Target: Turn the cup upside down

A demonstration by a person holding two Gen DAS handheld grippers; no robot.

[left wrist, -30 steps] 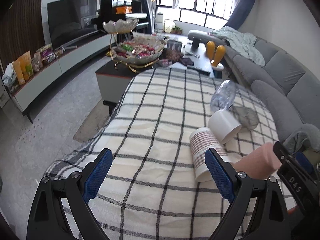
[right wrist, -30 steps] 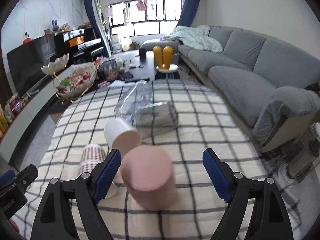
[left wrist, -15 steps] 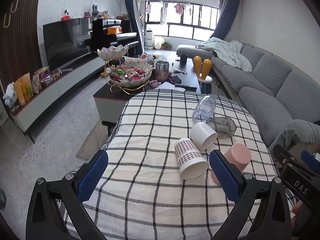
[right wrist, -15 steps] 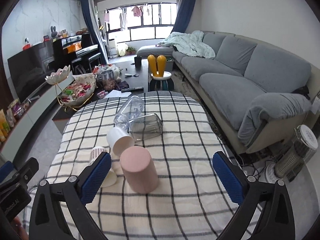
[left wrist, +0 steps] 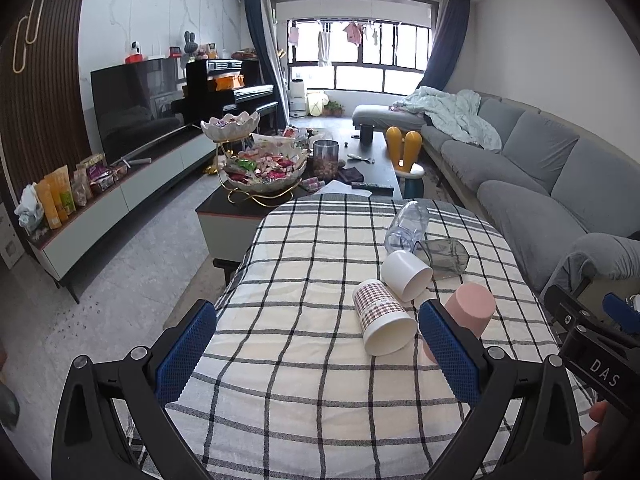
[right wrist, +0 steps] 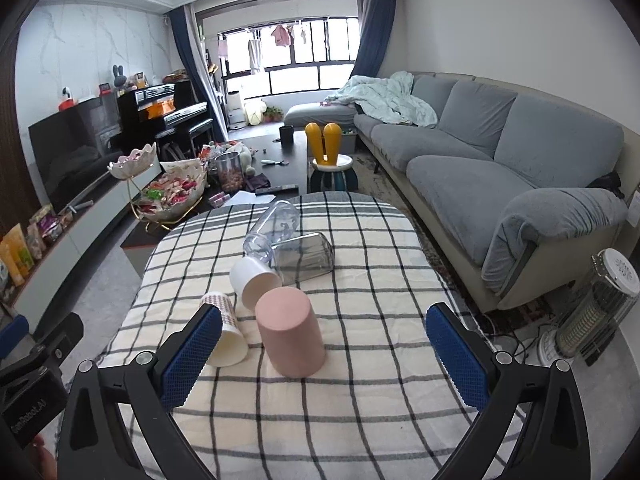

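A pink cup [right wrist: 290, 330] stands upside down, base up, on the checked tablecloth [right wrist: 380, 264]; it also shows in the left wrist view [left wrist: 470, 312], partly behind my left finger. A red-checked paper cup [left wrist: 382, 322] lies on its side beside it, also in the right wrist view [right wrist: 226, 332]. A white cup [left wrist: 406, 274], a clear plastic cup [left wrist: 404, 226] and a grey glass tumbler [left wrist: 442, 254] lie on their sides behind. My left gripper [left wrist: 316, 354] is open and empty. My right gripper [right wrist: 324, 354] is open and empty, held back from the pink cup.
A grey sofa [right wrist: 500, 168] runs along the right. A dark coffee table [left wrist: 360, 168] with snack bowls stands beyond the table's far edge. A small heater [right wrist: 592, 312] stands on the floor at the right. A TV bench [left wrist: 120, 184] lines the left wall.
Both grippers have drawn back and up from the cups. The right gripper was close around the pink cup a second ago and now stands well clear of it, still open.
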